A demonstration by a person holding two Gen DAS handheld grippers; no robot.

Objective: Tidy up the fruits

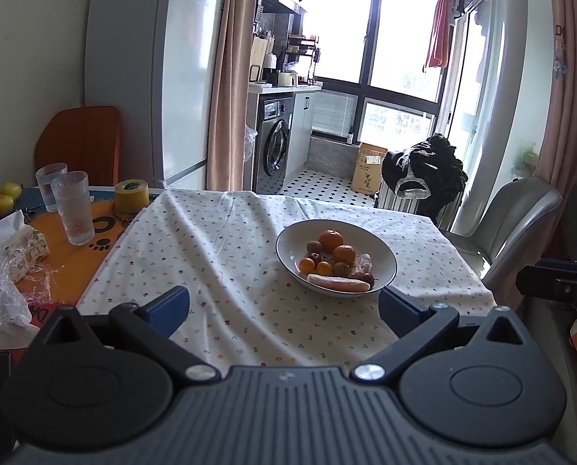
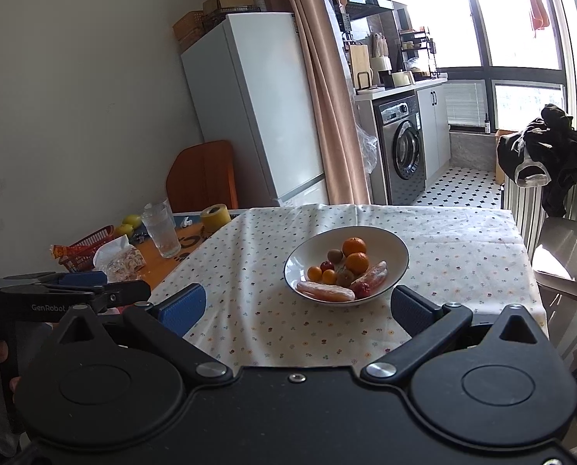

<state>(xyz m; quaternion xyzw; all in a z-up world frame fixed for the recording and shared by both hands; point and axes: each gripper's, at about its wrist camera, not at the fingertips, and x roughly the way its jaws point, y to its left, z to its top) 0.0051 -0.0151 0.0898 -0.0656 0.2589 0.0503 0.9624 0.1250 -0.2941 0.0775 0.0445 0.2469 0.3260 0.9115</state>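
A white bowl (image 1: 381, 250) (image 2: 389, 240) stands on the flowered tablecloth (image 1: 226, 271) (image 2: 462, 252). It holds two oranges (image 1: 331, 240) (image 2: 354, 246), small yellow-orange fruits (image 1: 307, 264) (image 2: 314, 272), kiwis (image 1: 314, 248) (image 2: 335, 255), small red fruits and pale long wrapped pieces (image 1: 338, 283) (image 2: 325, 291). My left gripper (image 1: 284, 306) is open, held back near the table's front, left of the bowl. My right gripper (image 2: 298, 302) is open too, just short of the bowl's near rim. Nothing sits between either pair of fingers. The left gripper (image 2: 83, 288) also shows at the right wrist view's left edge.
On the orange mat at the left stand two glasses (image 1: 73, 209) (image 2: 162, 232), a yellow tape roll (image 1: 131, 195) (image 2: 215, 217), a tissue pack (image 1: 5, 238), crumpled plastic, a red basket (image 2: 88, 246) and green-yellow fruit (image 1: 9, 192) (image 2: 131, 220). A grey chair (image 1: 521, 224) stands at the table's right.
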